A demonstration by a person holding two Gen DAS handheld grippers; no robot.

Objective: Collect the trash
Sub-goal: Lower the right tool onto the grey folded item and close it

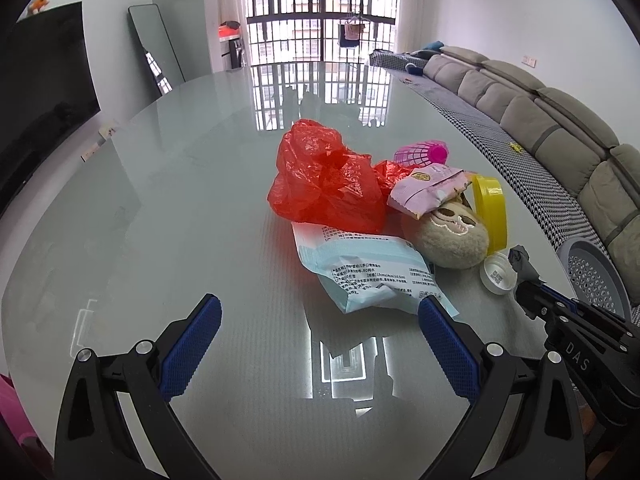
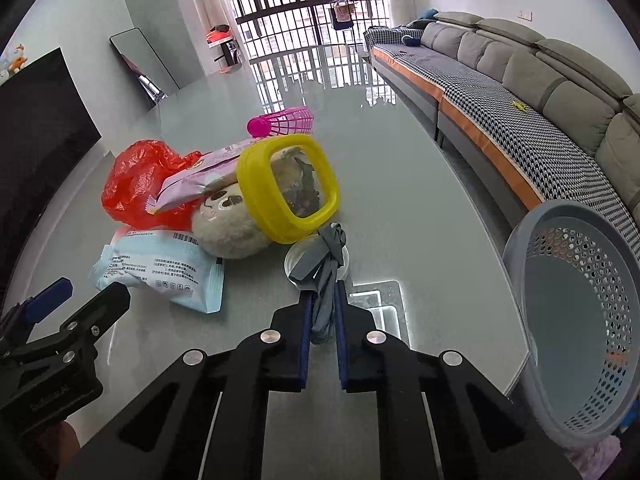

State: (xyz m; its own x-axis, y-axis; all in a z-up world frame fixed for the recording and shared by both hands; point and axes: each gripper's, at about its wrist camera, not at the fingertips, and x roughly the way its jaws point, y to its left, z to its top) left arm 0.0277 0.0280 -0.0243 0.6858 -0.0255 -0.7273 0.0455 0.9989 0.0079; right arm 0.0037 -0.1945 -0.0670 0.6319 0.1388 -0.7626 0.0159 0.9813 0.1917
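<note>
In the right wrist view the right gripper (image 2: 322,300) stood at the lower centre of the frame, its jaws closed on a crumpled grey scrap (image 2: 327,256) that stuck up between the blue pads. Just behind the scrap, a little above the centre, lay a small clear lid (image 2: 294,258) on the glass table (image 2: 420,220), and the yellow-rimmed jar (image 2: 288,188) leaned on the plush toy (image 2: 230,228). The grey perforated basket (image 2: 576,320) waited at the right edge of the frame, well apart from the pile.

In the left wrist view the left gripper (image 1: 320,344) was at the bottom of the frame with its jaws wide apart and nothing between them, near the pale blue wipes packet (image 1: 372,272).

To do this step well, I think the scrap should be lifted straight up first, so it does not drag the lid. Then it should be carried over the basket rim before the jaws let go, because such a light scrap may cling to a pad.
</note>
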